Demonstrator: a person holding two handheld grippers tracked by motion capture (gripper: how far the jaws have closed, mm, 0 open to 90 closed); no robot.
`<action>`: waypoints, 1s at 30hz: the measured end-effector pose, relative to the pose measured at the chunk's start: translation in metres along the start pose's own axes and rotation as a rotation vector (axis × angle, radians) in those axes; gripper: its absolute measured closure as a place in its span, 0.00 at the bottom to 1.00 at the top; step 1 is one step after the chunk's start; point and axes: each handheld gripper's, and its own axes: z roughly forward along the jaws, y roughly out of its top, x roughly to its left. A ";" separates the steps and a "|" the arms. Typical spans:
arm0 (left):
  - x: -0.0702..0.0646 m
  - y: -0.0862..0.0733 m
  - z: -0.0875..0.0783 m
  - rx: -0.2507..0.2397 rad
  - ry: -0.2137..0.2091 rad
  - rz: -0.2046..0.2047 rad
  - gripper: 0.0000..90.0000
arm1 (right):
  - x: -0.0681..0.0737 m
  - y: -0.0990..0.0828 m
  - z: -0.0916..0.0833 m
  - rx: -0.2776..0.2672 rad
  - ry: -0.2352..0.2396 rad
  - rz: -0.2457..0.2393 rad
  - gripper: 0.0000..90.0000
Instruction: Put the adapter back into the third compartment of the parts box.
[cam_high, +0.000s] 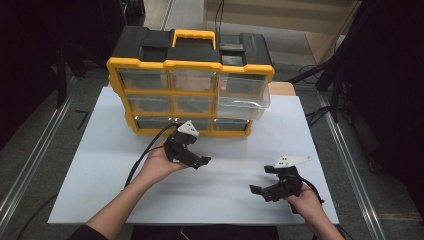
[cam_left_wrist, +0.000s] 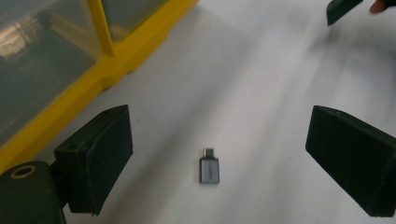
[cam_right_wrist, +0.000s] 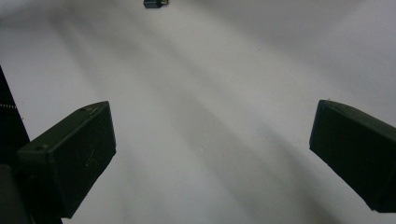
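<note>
From the high view, the left gripper (cam_high: 196, 159) hovers near the yellow organizer (cam_high: 190, 65), jaws spread. In the left gripper view, the small grey adapter (cam_left_wrist: 208, 168) lies between them, untouched: centre, lower, then pinch its flat sides. The right gripper (cam_right_wrist: 210, 154) waits spread.

no readable text, label or number anywhere.
</note>
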 end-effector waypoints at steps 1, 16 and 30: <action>0.000 0.001 0.000 -0.012 -0.008 -0.009 0.14 | 0.000 0.000 0.000 0.001 0.001 -0.001 0.00; -0.005 -0.006 0.013 0.014 0.024 0.032 0.23 | 0.000 0.000 -0.001 -0.001 -0.001 0.001 0.00; 0.000 -0.026 0.034 0.130 0.042 0.060 0.25 | 0.001 0.000 -0.001 0.000 0.003 -0.004 0.00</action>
